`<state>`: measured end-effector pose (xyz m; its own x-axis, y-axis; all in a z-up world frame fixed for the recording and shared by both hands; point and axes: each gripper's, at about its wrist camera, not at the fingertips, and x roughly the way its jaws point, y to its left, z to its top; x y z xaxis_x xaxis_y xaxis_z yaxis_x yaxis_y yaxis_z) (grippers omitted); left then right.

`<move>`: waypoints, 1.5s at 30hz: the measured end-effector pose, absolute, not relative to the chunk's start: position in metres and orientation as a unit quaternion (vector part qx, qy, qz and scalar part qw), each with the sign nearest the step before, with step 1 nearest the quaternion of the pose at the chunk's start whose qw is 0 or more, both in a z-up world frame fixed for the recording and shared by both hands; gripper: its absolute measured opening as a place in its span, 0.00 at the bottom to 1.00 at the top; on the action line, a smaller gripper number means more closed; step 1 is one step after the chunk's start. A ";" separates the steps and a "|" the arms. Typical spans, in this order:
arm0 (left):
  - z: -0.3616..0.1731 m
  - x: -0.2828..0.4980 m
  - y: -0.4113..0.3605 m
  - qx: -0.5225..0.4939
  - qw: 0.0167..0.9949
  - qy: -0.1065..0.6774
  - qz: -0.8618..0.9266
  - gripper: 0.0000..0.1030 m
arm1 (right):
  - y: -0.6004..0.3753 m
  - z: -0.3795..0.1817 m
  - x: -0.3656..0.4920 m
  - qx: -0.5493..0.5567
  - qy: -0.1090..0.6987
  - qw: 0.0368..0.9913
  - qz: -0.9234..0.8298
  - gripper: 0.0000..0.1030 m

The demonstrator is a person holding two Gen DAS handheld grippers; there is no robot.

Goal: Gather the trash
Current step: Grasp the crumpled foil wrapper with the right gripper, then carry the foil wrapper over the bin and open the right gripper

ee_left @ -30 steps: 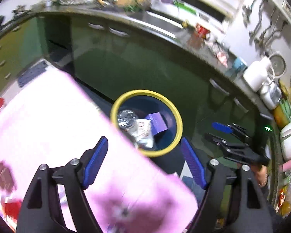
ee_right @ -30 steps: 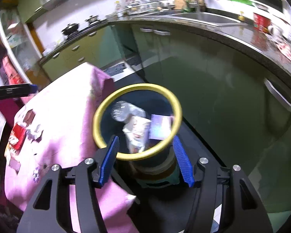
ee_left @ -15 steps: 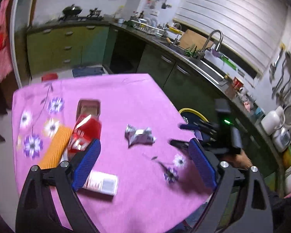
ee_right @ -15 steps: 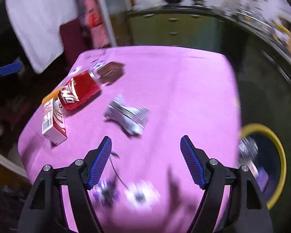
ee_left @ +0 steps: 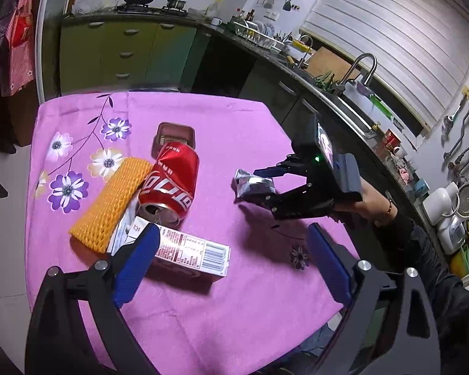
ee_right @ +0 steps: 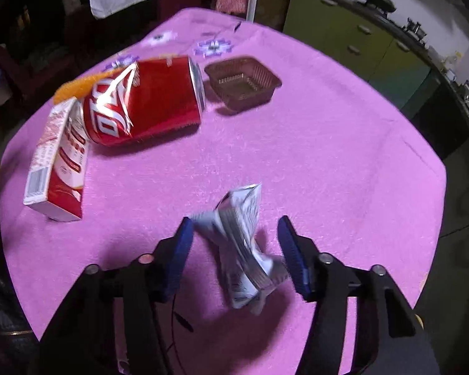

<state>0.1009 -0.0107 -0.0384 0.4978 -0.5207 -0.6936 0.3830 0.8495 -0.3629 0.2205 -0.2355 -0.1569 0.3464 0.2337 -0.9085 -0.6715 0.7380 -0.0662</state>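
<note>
Jaws of the right gripper (ee_right: 234, 245) are closing around a crumpled silver foil wrapper (ee_right: 240, 243) that lies on the pink tablecloth (ee_right: 328, 156); the wrapper sits between the blue pads, nearer the right one, and neither pad clearly presses it yet. The left wrist view shows the same gripper (ee_left: 265, 184) coming in from the right, its fingers straddling the wrapper (ee_left: 250, 186). The left gripper (ee_left: 231, 259) hovers lower over the cloth, jaws wide and opening further, nothing between them; its left pad overlaps the end of a red-and-white carton (ee_left: 190, 250) in the picture.

A second ago both cameras looked down into a yellow-rimmed bin beside the table; half a second ago the right gripper was wide and short of the wrapper.

Beyond the wrapper lie a dented red soda can (ee_right: 143, 103) on its side, an orange foam net sleeve (ee_left: 109, 200) with a honeycomb texture, and a small brown ribbed plastic tray (ee_right: 242, 82). The cloth is fuzzy, printed with purple and white flowers (ee_left: 67, 190).
</note>
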 end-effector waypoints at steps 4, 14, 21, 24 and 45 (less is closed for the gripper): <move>-0.043 0.102 -0.011 -0.081 0.859 0.431 -0.266 0.87 | -0.247 -0.159 0.222 -0.186 0.502 0.798 0.277 0.26; -0.047 0.105 -0.019 -0.070 0.855 0.434 -0.276 0.94 | -0.333 -0.101 0.197 -0.043 0.459 0.855 0.237 0.23; -0.042 0.100 -0.024 -0.044 0.864 0.414 -0.284 0.94 | -0.477 -0.098 0.173 -0.004 0.467 0.884 0.035 0.23; -0.041 0.098 -0.027 -0.029 0.868 0.411 -0.279 0.94 | -0.526 -0.115 0.169 0.011 0.483 0.875 -0.025 0.23; -0.056 0.089 -0.033 0.049 0.871 0.416 -0.256 0.94 | -0.532 -0.125 0.128 0.037 0.449 0.891 -0.058 0.57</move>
<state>0.0886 -0.0329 -0.0557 0.5236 -0.4059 -0.7491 0.4866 0.8641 -0.1282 0.1279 -0.5324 -0.1245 0.5902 -0.0694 -0.8042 0.1360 0.9906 0.0144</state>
